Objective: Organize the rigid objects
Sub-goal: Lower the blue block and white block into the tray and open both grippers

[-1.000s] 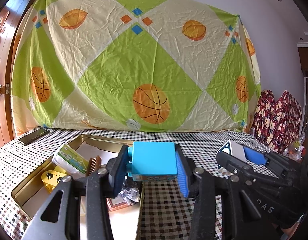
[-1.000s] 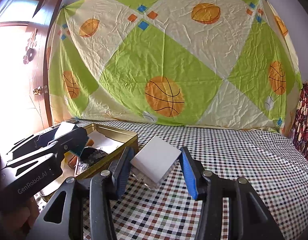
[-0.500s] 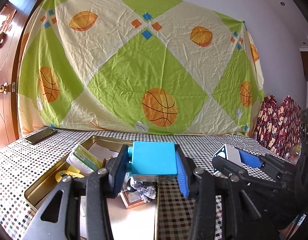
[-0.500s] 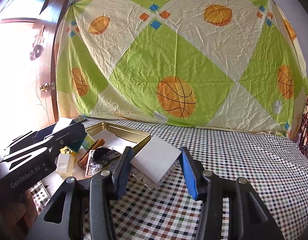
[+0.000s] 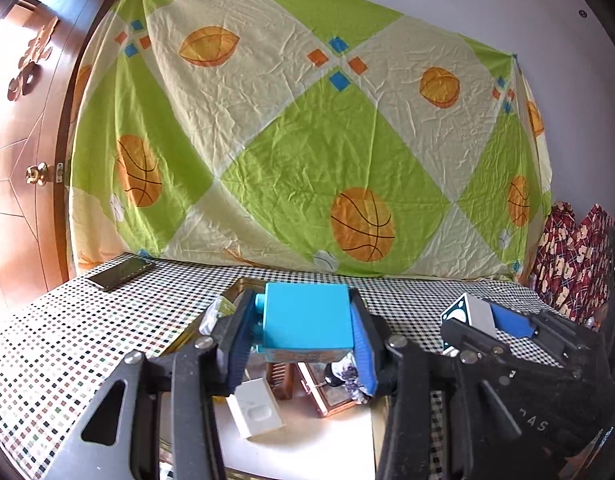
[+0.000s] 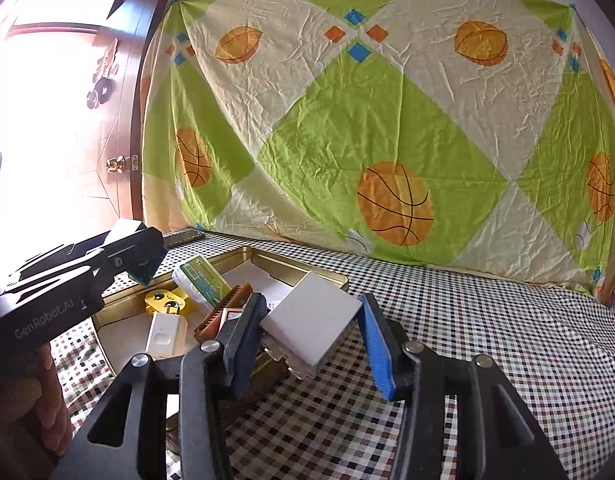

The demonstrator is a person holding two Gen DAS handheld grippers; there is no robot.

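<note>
My left gripper (image 5: 302, 340) is shut on a bright blue toy block (image 5: 307, 316), held just above a gold tin tray (image 5: 243, 281). In the right wrist view, my right gripper (image 6: 312, 312) is shut on a white square block (image 6: 311, 326), which sits tilted between the blue pads at the tray's (image 6: 307, 270) right rim. Each gripper shows in the other's view: the right gripper (image 5: 471, 312) off to the right, the left gripper (image 6: 135, 256) off to the left. The tray holds a white charger (image 6: 163, 332), a yellow toy (image 6: 167, 300), a green-labelled box (image 6: 201, 278) and a brown comb (image 6: 223, 312).
A dark phone (image 5: 121, 274) lies on the checked tablecloth at the back left. A green and cream sheet with basketballs hangs behind the table. A wooden door (image 5: 19, 160) stands to the left, and red patterned cloth (image 5: 571, 256) lies at the right end.
Both grippers have moved left with their blocks held. The left one has gone from beside the tray to over it, and the tray now lies closer under the right one.
</note>
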